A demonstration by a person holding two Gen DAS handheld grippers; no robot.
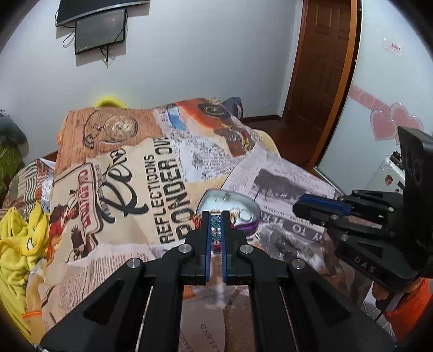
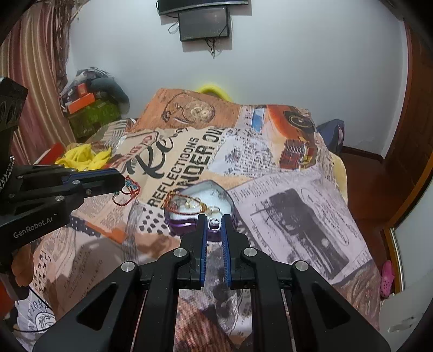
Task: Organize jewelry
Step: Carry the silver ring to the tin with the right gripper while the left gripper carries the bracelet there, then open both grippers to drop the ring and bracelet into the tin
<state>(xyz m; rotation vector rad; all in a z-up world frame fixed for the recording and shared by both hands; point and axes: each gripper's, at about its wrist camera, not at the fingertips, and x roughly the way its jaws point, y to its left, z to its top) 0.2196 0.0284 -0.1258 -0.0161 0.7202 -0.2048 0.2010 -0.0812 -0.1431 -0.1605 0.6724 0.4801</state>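
A purple heart-shaped jewelry box point(image 2: 186, 224) with a white lining lies open on the printed bed cover; it also shows in the left wrist view point(image 1: 245, 226). Gold rings and a red cord bracelet point(image 2: 173, 201) lie in it. My left gripper point(image 1: 215, 216) is shut on a beaded bracelet point(image 1: 215, 220) with teal stones and red cord, held just left of the box; the bracelet hangs from its tips in the right wrist view point(image 2: 130, 189). My right gripper point(image 2: 213, 219) is shut on the box's front rim point(image 2: 213, 224).
The bed carries a newspaper-print cover point(image 1: 151, 173). Yellow cloth point(image 1: 19, 243) lies at its left edge. Boxes and clutter point(image 2: 89, 108) stand in the far left corner. A wooden door point(image 1: 322, 59) is on the right, screens point(image 2: 203, 21) on the wall.
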